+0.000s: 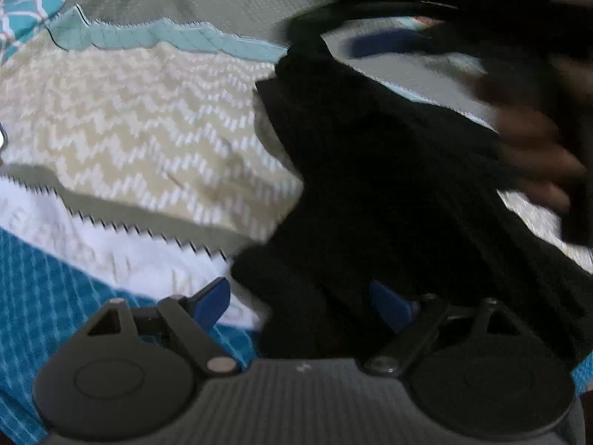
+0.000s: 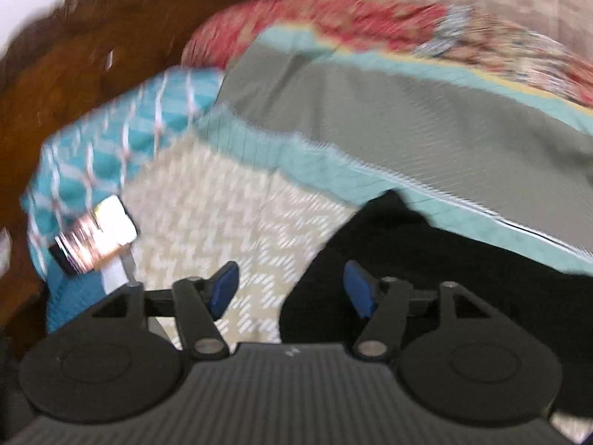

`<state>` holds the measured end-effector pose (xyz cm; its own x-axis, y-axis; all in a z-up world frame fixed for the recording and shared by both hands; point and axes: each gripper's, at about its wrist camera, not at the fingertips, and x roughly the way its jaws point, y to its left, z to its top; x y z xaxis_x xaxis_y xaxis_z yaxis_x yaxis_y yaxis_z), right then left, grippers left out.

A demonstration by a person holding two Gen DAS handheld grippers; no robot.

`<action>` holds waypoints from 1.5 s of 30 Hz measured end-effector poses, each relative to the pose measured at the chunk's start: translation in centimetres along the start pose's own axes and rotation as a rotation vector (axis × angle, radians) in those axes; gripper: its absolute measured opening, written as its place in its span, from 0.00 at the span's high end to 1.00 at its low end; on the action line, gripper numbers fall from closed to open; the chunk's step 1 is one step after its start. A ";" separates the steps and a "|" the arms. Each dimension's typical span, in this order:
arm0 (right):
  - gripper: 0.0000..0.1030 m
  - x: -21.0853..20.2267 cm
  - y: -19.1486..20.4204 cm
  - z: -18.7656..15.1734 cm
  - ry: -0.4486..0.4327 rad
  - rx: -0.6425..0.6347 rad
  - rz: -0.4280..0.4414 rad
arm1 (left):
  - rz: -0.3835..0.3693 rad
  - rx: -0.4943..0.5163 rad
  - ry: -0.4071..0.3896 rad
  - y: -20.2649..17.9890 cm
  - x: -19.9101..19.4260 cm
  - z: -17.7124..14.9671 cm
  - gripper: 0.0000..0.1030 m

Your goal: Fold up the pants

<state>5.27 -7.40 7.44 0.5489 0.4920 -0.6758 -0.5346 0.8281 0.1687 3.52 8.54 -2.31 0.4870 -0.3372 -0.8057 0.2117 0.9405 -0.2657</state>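
From my left gripper I see open beige zigzag bedspread to the left, bounded by a teal band beyond and a sawtooth edge nearer me; from my right gripper the room ends at a teal pillow, a phone and the wooden headboard. The black pants lie bunched in dark, blurred folds on the bedspread's right side. Both grippers stand spread, pinching nothing, with pants fabric under each right-hand finger.
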 end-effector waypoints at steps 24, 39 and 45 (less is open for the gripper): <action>0.44 4.8 -4.0 -6.5 0.170 0.595 0.247 | 0.223 0.029 -0.210 1.8 -6.2 -6.5 0.60; 0.41 -3.4 -3.3 -12.5 0.117 0.363 0.200 | 0.273 -0.160 -0.348 7.5 -9.5 -1.2 0.36; 0.41 -1.9 -1.1 -11.9 0.161 0.239 0.181 | 0.347 -0.004 -0.340 5.5 -7.8 1.8 0.33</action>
<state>-2.84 -12.48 -0.04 0.3398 0.6039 -0.7210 -0.4375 0.7801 0.4473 2.37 16.24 3.49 0.7777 0.0024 -0.6287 -0.0151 0.9998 -0.0149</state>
